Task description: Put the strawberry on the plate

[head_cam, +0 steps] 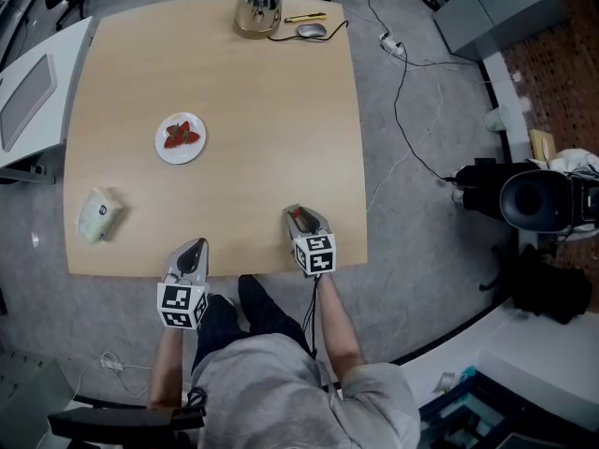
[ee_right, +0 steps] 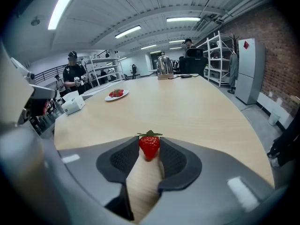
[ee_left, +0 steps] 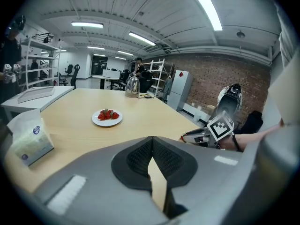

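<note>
Red strawberry (ee_right: 149,147), green cap up, sits pinched between the pads of your right gripper (head_cam: 300,215), which clamps it from both sides over the near edge of the wooden table (head_cam: 262,110). Well ahead and to the left of those fingers lies the white plate (head_cam: 180,158), carrying a few more strawberries (head_cam: 182,135). Your left gripper (head_cam: 193,248) hovers beside the right one, jaws pressed together with nothing between them. A tissue pack (head_cam: 97,213) lies ahead-left of its fingertips.
</note>
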The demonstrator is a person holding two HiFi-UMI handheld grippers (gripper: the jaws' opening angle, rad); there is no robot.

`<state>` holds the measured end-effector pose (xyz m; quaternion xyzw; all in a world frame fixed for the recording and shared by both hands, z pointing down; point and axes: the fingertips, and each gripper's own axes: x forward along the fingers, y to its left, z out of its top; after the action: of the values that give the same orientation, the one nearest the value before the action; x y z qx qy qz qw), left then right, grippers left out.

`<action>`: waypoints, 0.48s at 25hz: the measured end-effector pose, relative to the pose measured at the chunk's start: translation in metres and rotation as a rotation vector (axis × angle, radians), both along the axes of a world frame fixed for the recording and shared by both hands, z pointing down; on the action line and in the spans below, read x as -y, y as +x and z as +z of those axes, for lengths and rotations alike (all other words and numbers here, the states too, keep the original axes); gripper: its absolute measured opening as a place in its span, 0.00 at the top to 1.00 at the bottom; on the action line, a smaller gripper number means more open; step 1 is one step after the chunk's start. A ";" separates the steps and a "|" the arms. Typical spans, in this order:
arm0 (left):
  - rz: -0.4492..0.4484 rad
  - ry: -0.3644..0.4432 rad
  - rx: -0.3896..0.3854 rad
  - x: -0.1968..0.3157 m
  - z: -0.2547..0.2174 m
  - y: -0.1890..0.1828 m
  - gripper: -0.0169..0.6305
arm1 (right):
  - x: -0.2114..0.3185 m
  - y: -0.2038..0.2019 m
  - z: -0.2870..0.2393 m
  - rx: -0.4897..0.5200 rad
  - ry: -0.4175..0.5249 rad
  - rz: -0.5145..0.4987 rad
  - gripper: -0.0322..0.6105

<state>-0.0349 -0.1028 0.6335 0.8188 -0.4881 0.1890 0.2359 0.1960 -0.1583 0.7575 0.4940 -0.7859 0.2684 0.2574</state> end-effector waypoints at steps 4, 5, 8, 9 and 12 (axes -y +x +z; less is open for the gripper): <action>0.001 0.002 -0.006 0.002 -0.001 0.003 0.94 | 0.000 -0.001 -0.008 0.003 0.012 -0.015 0.73; 0.001 0.004 -0.006 0.003 -0.001 0.003 0.94 | 0.001 -0.002 -0.012 0.006 0.018 -0.019 0.73; -0.004 0.010 -0.010 0.005 -0.004 0.003 0.94 | 0.004 -0.005 -0.022 0.016 0.035 -0.032 0.73; -0.007 0.012 -0.011 0.006 -0.005 0.002 0.94 | 0.005 -0.007 -0.025 0.019 0.041 -0.038 0.73; -0.023 0.019 -0.009 0.007 -0.008 -0.001 0.94 | 0.009 -0.015 -0.033 0.030 0.050 -0.059 0.73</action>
<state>-0.0360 -0.1098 0.6253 0.8163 -0.4981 0.1779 0.2324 0.1811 -0.1673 0.7248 0.4729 -0.8104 0.2481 0.2409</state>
